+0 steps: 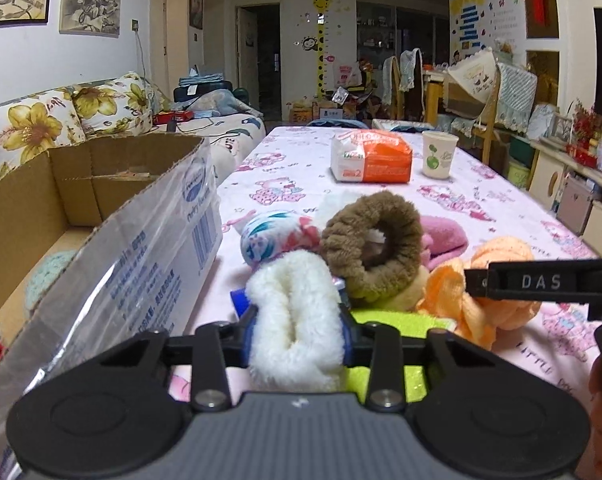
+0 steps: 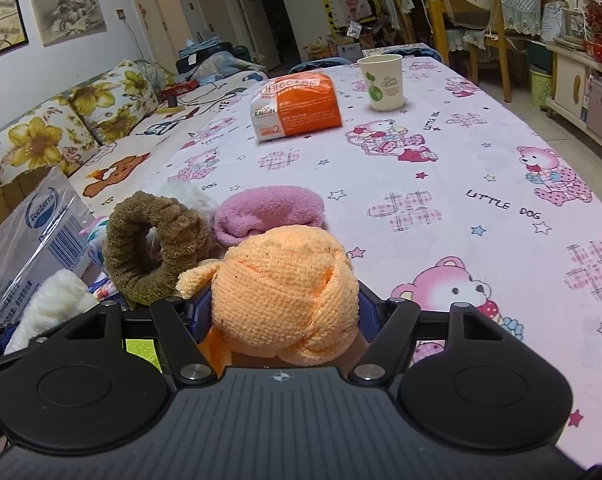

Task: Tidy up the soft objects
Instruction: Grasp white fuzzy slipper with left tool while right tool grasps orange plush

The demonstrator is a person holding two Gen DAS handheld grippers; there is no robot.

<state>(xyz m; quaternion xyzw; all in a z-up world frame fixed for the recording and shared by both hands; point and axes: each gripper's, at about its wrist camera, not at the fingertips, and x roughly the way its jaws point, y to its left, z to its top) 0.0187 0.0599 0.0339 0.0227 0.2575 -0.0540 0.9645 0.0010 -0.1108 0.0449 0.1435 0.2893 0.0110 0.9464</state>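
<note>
2 claws act: the left gripper (image 1: 297, 322) squeezes the white fluffy ring (image 1: 295, 316), cardboard box (image 1: 81, 200) just left; the right gripper (image 2: 285, 312) brackets the orange knitted ball (image 2: 287, 292), grip uncertain.

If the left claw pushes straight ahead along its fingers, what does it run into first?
Probably the brown fuzzy ring, right beyond the white fluffy piece that the left claw grips; depth is hard to judge.
</note>
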